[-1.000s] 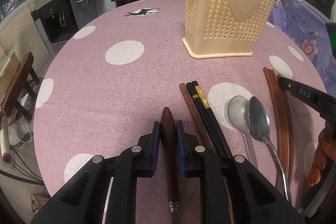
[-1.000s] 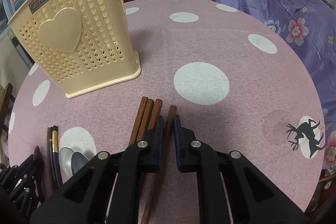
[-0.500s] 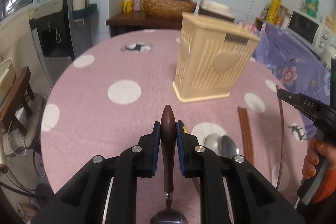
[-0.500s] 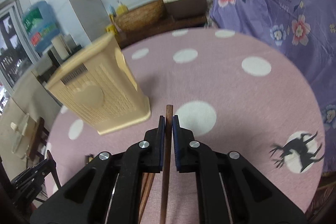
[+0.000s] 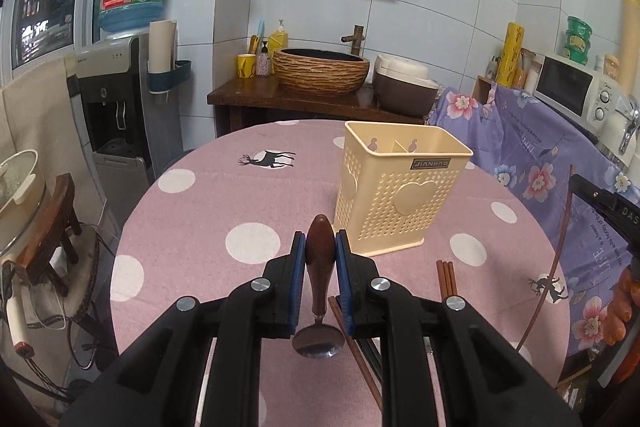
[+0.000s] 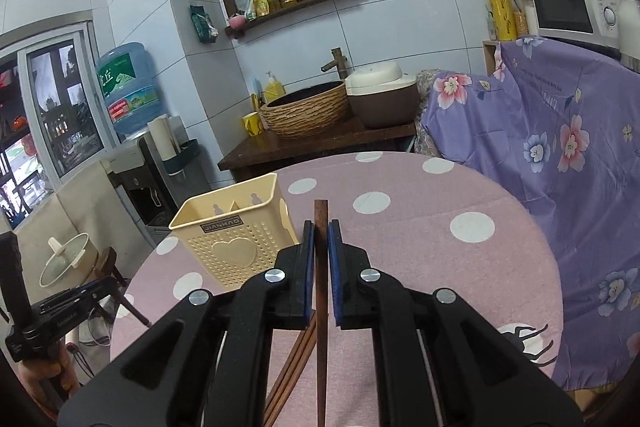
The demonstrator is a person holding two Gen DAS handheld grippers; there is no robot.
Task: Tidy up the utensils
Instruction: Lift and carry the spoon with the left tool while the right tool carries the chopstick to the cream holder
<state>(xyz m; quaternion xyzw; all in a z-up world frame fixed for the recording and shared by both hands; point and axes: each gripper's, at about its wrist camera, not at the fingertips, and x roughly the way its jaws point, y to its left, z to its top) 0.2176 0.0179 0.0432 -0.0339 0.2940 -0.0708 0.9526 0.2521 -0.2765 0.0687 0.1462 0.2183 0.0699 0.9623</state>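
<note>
Left wrist view: the left hand-held gripper (image 5: 321, 245) is clamped on a wooden-handled spoon (image 5: 319, 267), lifted above the pink worktop (image 5: 208, 207) near the holder (image 5: 394, 195)

Right wrist view: the right hand-held gripper (image 6: 321, 241) pinches one chopstick (image 6: 321, 307), raised beside the holder (image 6: 234, 239)

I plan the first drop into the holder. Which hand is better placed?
Probably left: its spoon sits just before the holder; the right's chopstick is beside it. Both look close.
</note>
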